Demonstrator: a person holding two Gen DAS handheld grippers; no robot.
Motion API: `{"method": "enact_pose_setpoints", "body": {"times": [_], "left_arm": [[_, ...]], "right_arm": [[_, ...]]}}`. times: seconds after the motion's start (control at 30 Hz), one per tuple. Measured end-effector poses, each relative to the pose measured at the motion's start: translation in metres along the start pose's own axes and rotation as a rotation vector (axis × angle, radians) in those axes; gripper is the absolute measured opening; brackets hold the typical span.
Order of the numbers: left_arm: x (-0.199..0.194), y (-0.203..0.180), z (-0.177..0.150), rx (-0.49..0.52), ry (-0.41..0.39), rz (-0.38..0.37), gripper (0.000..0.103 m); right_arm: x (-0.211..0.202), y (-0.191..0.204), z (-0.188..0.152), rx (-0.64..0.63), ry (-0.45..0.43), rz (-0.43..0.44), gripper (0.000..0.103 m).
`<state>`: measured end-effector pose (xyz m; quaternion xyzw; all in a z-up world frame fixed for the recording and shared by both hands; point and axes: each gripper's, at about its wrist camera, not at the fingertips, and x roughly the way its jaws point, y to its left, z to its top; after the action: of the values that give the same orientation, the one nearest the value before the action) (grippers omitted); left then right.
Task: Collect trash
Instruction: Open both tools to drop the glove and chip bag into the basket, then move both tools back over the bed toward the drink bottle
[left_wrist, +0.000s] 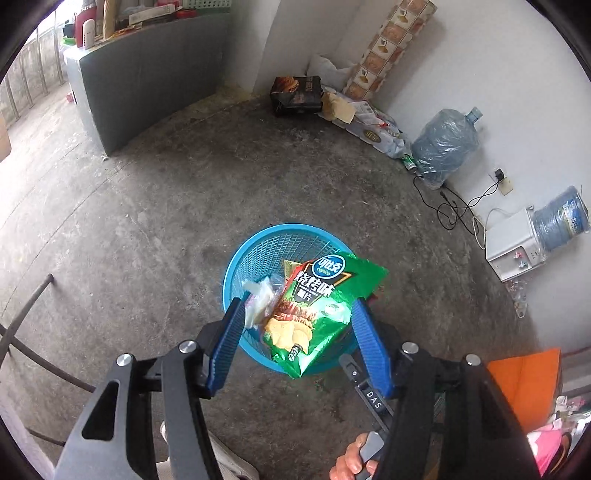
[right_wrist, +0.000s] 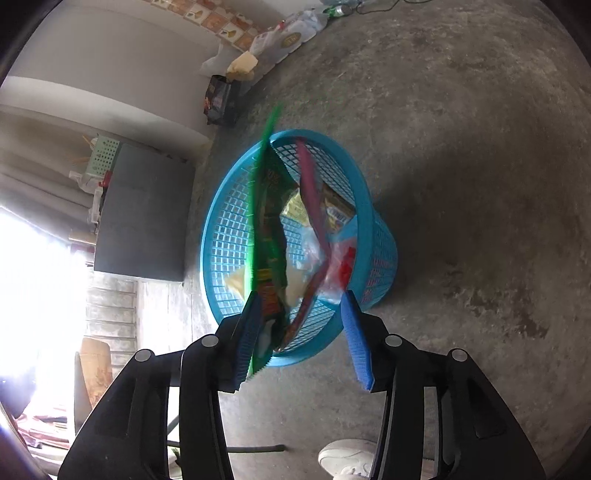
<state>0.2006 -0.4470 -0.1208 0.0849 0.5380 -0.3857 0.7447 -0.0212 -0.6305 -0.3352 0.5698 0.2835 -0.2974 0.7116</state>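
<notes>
A green chip bag (left_wrist: 314, 314) is hanging tilted over a blue mesh wastebasket (left_wrist: 258, 251), its lower end dipping past the near rim while its top corner is sticking out above the far right edge. In the left wrist view the bag is sitting between the two blue fingers of the left gripper (left_wrist: 299, 314), which are spread wide; the right finger is lying against or just behind the bag's edge, the left finger is beside a crumpled clear wrapper (left_wrist: 258, 299), and whether either is touching cannot be told. In the right wrist view the same bag (right_wrist: 267, 229) is appearing edge-on and blurred, its lower end lying against the left finger of the right gripper (right_wrist: 301, 325). That gripper's fingers are also standing wide apart, not pinching anything. Inside the basket (right_wrist: 229, 236), a red wrapper (right_wrist: 314, 206) and other mixed packets are showing through the mesh. The basket is standing on a bare concrete floor (left_wrist: 147, 221). Farther off, a dark snack box (left_wrist: 295, 94) is sitting at the foot of a white wall, two large water jugs (left_wrist: 445, 144) and a white appliance (left_wrist: 511, 242) are lining the right side, and a grey cabinet (left_wrist: 147, 77) is standing to the left.
</notes>
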Motion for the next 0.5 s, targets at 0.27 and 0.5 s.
{"method": "enact_pose_setpoints", "body": {"times": [0.27, 0.5], "left_arm": [[-0.086, 0.015, -0.01, 0.012, -0.115, -0.054, 0.058], [-0.162, 0.044, -0.043, 0.023, -0.208, -0.078, 0.06]], "right_arm": [[-0.034, 0.033, 0.005, -0.179, -0.117, -0.015, 0.043], [-0.02, 0.12, -0.003, -0.518, -0.067, -0.017, 0.027]]}}
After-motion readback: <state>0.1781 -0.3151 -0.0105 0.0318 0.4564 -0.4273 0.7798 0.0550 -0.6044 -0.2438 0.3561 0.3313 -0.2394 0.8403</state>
